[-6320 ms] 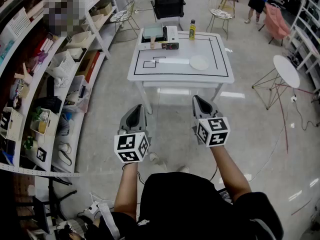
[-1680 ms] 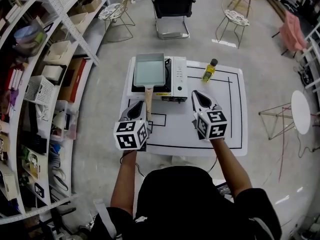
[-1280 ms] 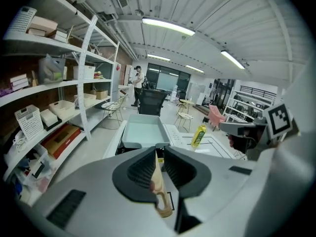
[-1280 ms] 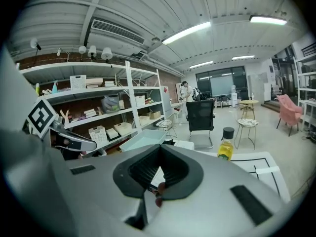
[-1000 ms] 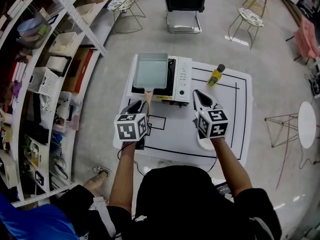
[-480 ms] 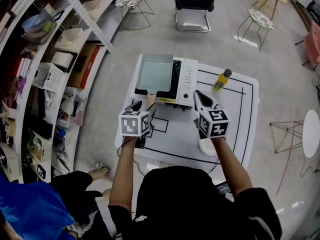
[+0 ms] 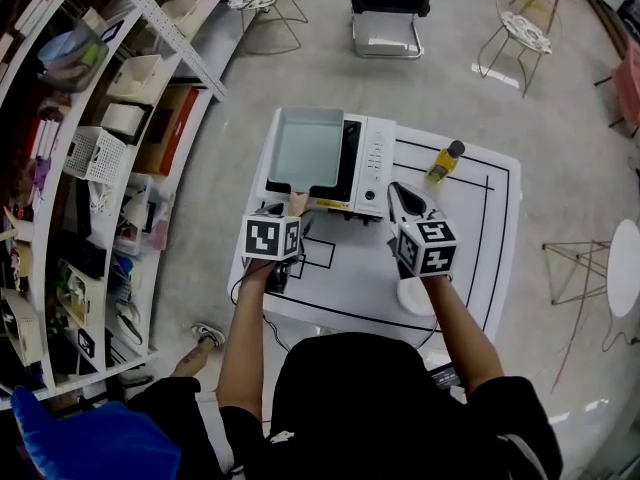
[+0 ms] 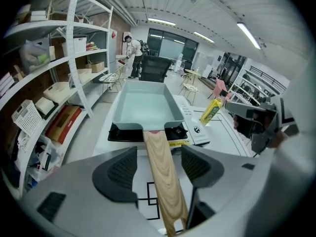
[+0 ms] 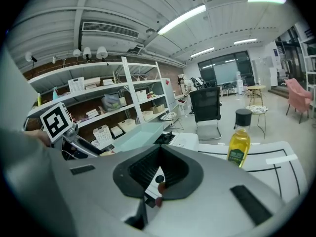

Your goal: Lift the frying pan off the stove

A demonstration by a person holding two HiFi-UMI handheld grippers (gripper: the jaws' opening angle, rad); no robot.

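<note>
Closure must be square and firm: left gripper (image 8: 158,172), jaws opening and not yet pressing, straddles the wooden handle (image 8: 156,147) of the pale-green rectangular frying pan (image 8: 145,110) on the far-left white portable stove (image 7: 372,158).

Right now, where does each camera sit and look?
Head view: on the head, looking down at the table; arms, left tool, right tool show.
Left gripper view: on the left tool, facing the pan, handle between its opening jaws.
Right gripper view: on the right tool, jaws shut, facing the bottle.
All share the pan.
</note>
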